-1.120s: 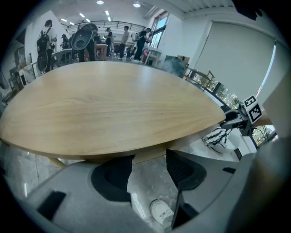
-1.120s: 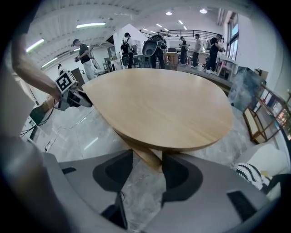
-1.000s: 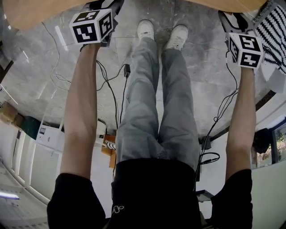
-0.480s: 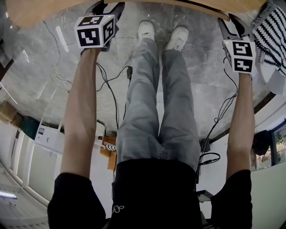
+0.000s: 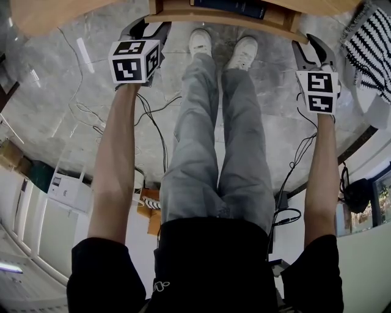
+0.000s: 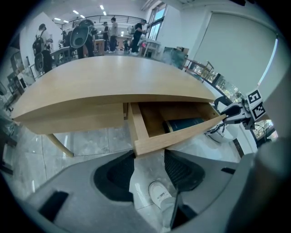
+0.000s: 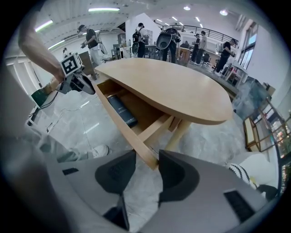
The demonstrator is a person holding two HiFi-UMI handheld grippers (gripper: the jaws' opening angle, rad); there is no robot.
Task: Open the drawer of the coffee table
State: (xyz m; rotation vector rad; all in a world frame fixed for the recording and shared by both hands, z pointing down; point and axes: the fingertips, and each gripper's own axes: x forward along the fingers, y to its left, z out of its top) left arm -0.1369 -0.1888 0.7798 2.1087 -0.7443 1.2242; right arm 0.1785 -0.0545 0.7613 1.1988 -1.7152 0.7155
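The light wooden coffee table (image 6: pixel 113 82) has its drawer (image 6: pixel 182 136) pulled partly out, and a dark blue book (image 6: pixel 184 124) lies inside. My left gripper (image 6: pixel 148 157) holds the left corner of the drawer front between its pads. At the other end, my right gripper (image 7: pixel 146 157) grips the right corner of the drawer front (image 7: pixel 122 123). Both pairs of jaws have just been closing, with the wood between them. In the head view the drawer (image 5: pixel 226 17) juts out at the top edge between the left gripper (image 5: pixel 148 23) and the right gripper (image 5: pixel 308 44).
The person's legs and white shoes (image 5: pixel 198 40) stand right in front of the drawer. Black cables (image 5: pixel 153 122) trail over the grey marble floor. A black-and-white striped thing (image 5: pixel 369 43) sits at the right. A slanted table leg (image 7: pixel 177 134) stands behind the drawer's right corner.
Both grippers have moved back toward the person. The drawer has slid out from under the table top, and the book inside has come into view.
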